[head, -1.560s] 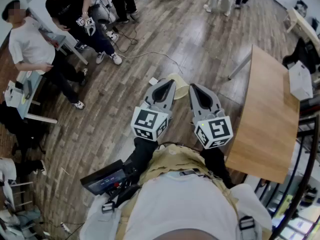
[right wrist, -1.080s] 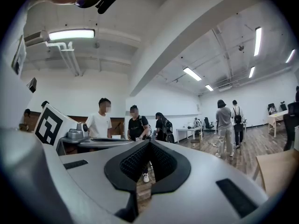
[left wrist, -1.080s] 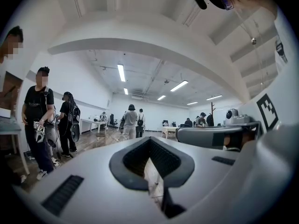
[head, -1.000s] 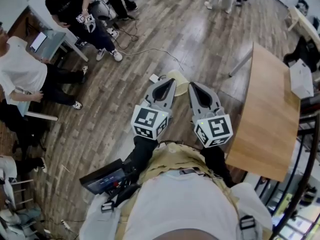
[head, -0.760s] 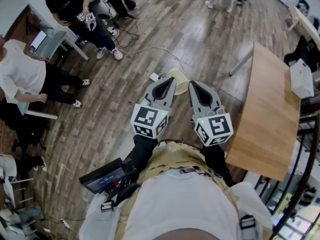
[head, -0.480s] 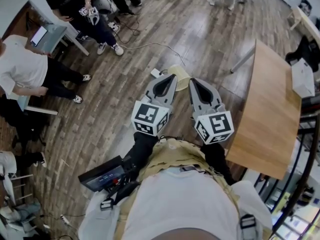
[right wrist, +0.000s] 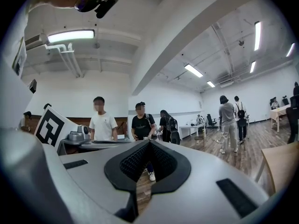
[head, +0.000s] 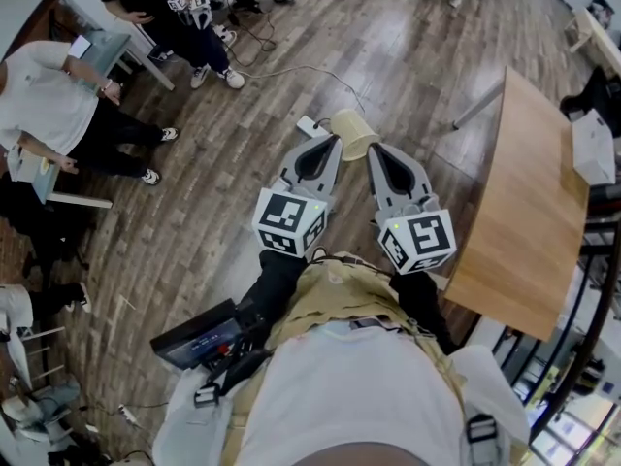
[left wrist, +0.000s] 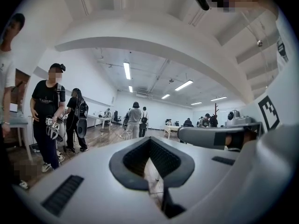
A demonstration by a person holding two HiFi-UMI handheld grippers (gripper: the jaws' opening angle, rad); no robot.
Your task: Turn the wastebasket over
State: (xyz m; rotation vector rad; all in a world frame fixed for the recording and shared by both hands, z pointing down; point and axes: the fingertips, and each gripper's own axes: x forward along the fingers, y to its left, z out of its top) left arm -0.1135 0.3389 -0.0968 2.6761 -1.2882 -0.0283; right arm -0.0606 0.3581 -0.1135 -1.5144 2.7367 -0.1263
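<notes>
Two units side by side: left hand-held gripper (head: 332, 141) and right hand-held gripper (head: 375, 149), jaws together, nothing between. Wastebasket (head: 355, 132) on floor (head: 243, 163) at 12 o'clock, just past their tips.

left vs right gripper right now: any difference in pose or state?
Left gripper sits over open floor; right gripper is on the side of the wooden table. Right gripper's marker cube shows a small green light; left gripper's marker cube shows none. Their marker patterns differ. Shared: both have fingers shut on nothing, and both point toward the wastebasket.
</notes>
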